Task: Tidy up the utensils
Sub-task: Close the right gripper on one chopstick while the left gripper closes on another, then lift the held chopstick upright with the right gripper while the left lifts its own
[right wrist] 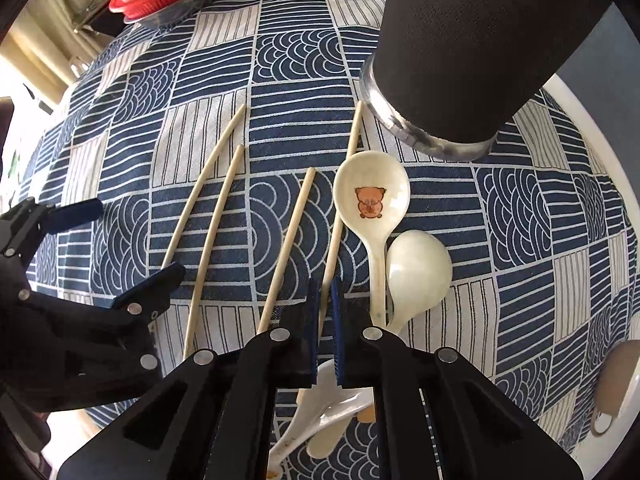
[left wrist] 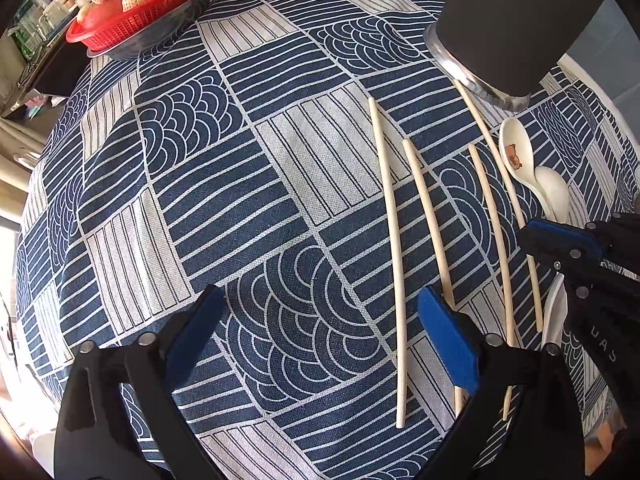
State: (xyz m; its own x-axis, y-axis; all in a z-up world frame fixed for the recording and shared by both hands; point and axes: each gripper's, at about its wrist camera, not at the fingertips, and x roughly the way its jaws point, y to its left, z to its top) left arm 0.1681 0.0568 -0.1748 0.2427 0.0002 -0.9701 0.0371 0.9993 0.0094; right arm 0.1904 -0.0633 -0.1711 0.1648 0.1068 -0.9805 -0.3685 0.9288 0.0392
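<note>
Four pale wooden chopsticks [right wrist: 216, 220] lie side by side on the table, round and thin, a little apart from each other. The rightmost chopstick [right wrist: 340, 208] passes between the blue pads of the right gripper [right wrist: 325, 320], whose jaws are pressed together on it. Just right of it lie two glossy white ceramic spoons, one with a small bear picture [right wrist: 370, 200] and one plain [right wrist: 418, 268], their handles touching. Behind them stands a black cylinder holder [right wrist: 472, 40] with a shiny metal base. The left gripper [left wrist: 316, 336] is spread wide above the woven blue-and-white patterned tablecloth [left wrist: 280, 152]. A red basket of pale strawberries [left wrist: 144, 4] sits at the far edge.
</note>
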